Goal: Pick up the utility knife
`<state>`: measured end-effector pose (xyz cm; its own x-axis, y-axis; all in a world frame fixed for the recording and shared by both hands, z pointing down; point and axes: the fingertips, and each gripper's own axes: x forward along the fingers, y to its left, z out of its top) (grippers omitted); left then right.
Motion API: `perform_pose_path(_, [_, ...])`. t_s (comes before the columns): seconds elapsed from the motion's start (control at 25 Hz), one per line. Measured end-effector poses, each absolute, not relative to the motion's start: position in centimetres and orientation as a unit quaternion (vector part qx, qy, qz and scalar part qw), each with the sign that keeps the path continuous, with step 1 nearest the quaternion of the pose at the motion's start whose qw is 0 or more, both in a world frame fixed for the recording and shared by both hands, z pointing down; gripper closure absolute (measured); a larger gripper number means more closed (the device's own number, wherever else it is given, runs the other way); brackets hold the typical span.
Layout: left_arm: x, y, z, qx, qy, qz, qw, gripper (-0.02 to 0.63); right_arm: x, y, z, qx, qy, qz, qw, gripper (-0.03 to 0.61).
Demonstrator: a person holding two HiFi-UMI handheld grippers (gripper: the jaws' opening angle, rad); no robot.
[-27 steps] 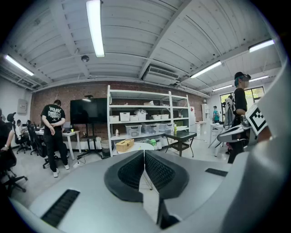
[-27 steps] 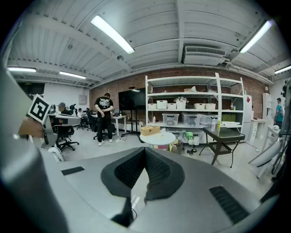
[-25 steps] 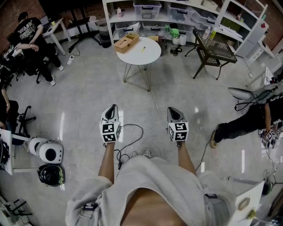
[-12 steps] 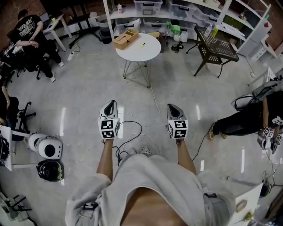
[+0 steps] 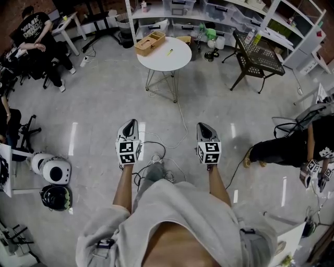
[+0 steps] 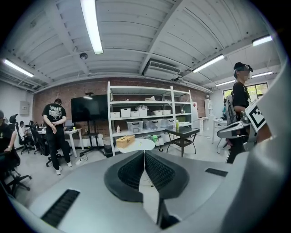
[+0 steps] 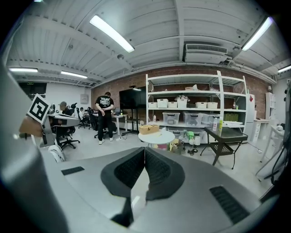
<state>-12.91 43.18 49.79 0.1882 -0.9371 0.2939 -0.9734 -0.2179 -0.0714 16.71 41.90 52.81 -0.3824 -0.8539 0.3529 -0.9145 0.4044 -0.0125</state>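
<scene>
The utility knife (image 5: 170, 52) is a small yellow item lying on a round white table (image 5: 163, 61) far ahead of me; it also shows tiny in the right gripper view (image 7: 158, 134). Beside it stands a wooden box (image 5: 150, 43). My left gripper (image 5: 131, 123) and right gripper (image 5: 202, 126) are held side by side over the floor, well short of the table, both pointing toward it. In the left gripper view the left gripper (image 6: 144, 152) has its jaws pressed together with nothing between them. The right gripper (image 7: 144, 149) is likewise shut and empty.
White shelving (image 5: 209, 11) with bins stands behind the table, and a black mesh stand (image 5: 255, 55) to its right. Cables (image 5: 175, 138) trail over the grey floor. Helmets (image 5: 52, 172) lie at the left. People sit at the far left, and a person (image 5: 289, 143) crouches at the right.
My foot has stepped into view between my arms. The table has drifted slightly toward the top of the head view. Both grippers keep their place and stay shut.
</scene>
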Motion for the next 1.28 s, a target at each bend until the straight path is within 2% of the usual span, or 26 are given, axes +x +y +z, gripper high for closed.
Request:
perform_pose_path(0.44, [-12.6, 35.6, 51.0, 0.774, -0.614, 0.136, 0.069, 0.591, 16.0, 35.1, 53.5, 0.534, -0.825, 0.1, 0.153, 0.546])
perform_pose_path(1.28, [-16.2, 8.6, 49.9, 0.805, -0.578, 0.119, 0.063, 0.591, 11.4, 9.6, 51.2, 0.566, -0.806, 0.092, 0.144, 0.546])
